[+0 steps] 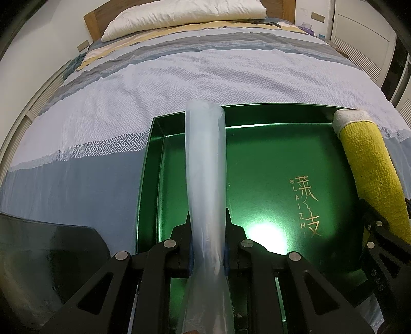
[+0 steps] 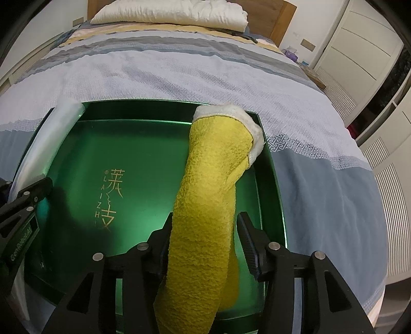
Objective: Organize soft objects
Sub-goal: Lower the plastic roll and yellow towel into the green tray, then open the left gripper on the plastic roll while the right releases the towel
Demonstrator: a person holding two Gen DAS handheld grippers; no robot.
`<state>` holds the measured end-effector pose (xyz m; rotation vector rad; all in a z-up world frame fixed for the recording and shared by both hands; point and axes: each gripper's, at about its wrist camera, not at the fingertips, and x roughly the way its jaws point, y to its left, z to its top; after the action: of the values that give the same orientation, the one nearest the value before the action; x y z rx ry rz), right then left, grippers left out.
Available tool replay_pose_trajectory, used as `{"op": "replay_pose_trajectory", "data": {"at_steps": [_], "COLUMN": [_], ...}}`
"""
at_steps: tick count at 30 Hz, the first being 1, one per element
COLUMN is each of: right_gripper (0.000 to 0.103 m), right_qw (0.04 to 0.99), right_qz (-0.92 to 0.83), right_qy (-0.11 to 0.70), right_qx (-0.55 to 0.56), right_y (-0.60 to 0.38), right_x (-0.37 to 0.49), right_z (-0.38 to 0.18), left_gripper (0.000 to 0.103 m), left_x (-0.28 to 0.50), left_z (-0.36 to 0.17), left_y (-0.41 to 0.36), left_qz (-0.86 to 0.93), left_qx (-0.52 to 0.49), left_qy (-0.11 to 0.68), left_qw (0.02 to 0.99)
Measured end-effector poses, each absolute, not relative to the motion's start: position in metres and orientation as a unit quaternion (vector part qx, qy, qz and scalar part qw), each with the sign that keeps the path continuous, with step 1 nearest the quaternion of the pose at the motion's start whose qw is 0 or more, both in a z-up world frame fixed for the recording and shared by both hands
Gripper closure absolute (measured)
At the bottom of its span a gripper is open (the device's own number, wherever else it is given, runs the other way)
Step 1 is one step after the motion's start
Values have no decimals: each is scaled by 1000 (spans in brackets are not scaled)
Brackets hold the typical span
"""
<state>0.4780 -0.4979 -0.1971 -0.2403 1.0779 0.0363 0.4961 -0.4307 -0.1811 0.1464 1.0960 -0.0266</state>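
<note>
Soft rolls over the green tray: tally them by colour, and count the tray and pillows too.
Pale blue roll, in the left gripper: 1
Yellow roll with a white end, between the right gripper jaws: 1
Green tray: 1
White pillow: 1
Total: 4

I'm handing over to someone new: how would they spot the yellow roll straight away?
On the bed lies a shallow green tray with gold lettering. The yellow roll stands along the tray's right side between the fingers of the right gripper, whose right pad stands clear of it. It is nubby yellow towelling with a white rim at its far end, unlike the smooth pale blue roll clamped in the left gripper.
</note>
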Motion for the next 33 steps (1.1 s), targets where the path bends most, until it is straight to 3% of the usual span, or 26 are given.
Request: {"op": "replay_pose_trajectory", "data": {"at_steps": [17, 28, 33], "right_gripper": [50, 38, 37], "right_qw": [855, 859, 861], "right_qz": [19, 21, 22], "right_qy": [505, 499, 496], "right_qx": [-117, -114, -112], "right_y": [-498, -500, -501], "right_x": [481, 478, 476], "right_z": [-195, -187, -184], "left_gripper": [85, 51, 50], "left_x": [497, 497, 497], "left_z": [-182, -177, -175], "left_y": [-428, -426, -425], "left_qz": [-12, -13, -15], "left_qx": [67, 54, 50], "left_qy": [522, 516, 515], "left_qw": [850, 855, 856]}}
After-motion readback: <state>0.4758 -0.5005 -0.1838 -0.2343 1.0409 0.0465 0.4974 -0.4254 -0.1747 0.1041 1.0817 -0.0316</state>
